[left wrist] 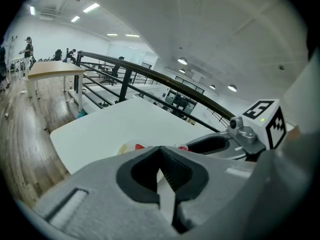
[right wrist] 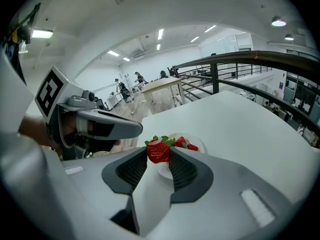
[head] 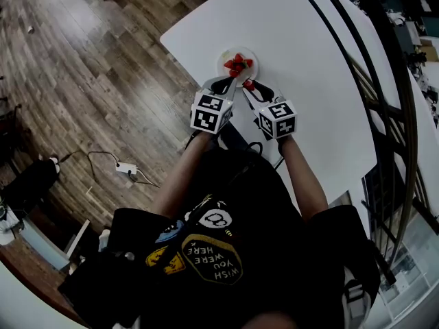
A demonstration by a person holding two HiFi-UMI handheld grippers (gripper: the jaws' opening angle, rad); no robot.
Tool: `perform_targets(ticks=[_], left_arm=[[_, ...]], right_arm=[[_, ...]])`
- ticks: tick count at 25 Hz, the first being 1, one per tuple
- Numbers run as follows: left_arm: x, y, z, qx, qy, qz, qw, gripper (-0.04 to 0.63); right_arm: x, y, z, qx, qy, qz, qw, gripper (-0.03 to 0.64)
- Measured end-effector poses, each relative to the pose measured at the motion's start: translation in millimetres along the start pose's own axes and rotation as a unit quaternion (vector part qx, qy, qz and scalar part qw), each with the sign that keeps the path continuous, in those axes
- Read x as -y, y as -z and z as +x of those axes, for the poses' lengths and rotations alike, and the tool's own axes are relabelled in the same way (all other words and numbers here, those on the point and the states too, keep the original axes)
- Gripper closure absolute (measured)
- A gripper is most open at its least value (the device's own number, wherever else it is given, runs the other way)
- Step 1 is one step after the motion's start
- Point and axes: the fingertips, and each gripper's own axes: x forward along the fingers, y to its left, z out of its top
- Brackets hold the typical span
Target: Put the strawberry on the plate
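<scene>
The head view looks steeply down from overhead, with the counter (head: 302, 53) toward 12 o'clock. Each gripper view sits close behind its own jaws, facing across the counter. All share the plate (head: 236, 62); the left gripper view catches the right claw (left wrist: 184, 147) at 3 o'clock, the right gripper view the left claw (right wrist: 138, 130) at 9 o'clock.

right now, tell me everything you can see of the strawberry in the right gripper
The strawberry is red with a pale shoulder and green leaves, seemingly whole. The fingers of the right gripper pinch it on both sides, leaves uppermost, held over the white table, short of the plate that holds other strawberries.
</scene>
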Motion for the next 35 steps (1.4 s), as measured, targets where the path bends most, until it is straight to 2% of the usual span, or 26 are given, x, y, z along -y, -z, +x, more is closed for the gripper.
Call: perform_targets(ticks=[13,20,30,35], left_arm=[[-17,24,26,-0.038,0.001,-0.002,0.9993,0.593],[-23,22,33,-0.042,0.002,-0.001,0.9991,0.593],[-27,23,40,-0.049,0.009,-0.010,0.9987,0.594],[-26,23,38,-0.051,0.012,-0.017,0.9985,0.593]], right_arm=[[21,26,34,-0.040,0.014,0.010,0.999,0.476],[31,38,54,-0.062,0.023,0.005,0.998,0.476],[46,54,77,-0.106,0.039,-0.040,0.993,0.476],[51,62,80,-0.153,0.059,-0.078,0.983,0.476]])
